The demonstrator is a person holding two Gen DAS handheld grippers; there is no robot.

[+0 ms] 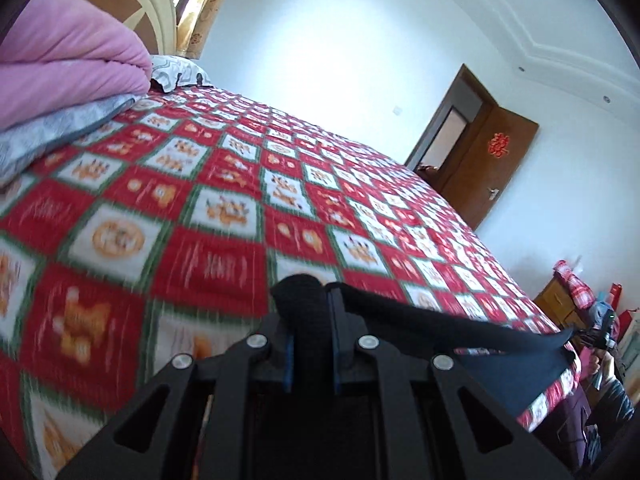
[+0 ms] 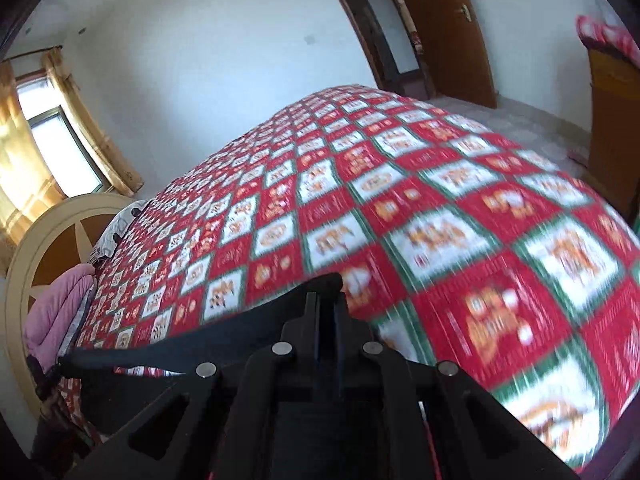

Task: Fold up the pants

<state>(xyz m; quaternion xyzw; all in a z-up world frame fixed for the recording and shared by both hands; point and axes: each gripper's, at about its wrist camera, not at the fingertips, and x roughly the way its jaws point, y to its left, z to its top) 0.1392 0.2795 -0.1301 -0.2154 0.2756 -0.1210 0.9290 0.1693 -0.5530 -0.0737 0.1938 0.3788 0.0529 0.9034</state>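
The black pants (image 1: 440,322) hang stretched between my two grippers above the bed. My left gripper (image 1: 311,300) is shut on one bunched end of the pants, and the cloth runs from it to the right toward the other gripper (image 1: 600,330). In the right wrist view my right gripper (image 2: 326,292) is shut on the other end of the pants (image 2: 180,340), which stretch away to the left. Most of the cloth hangs below the frames and is hidden.
A bed with a red, white and green checked quilt (image 1: 240,200) fills both views. A folded pink blanket (image 1: 68,60) and a patterned pillow (image 1: 180,72) lie at its head. A brown door (image 1: 488,168) stands open beyond the bed. A wooden cabinet (image 2: 612,120) stands right.
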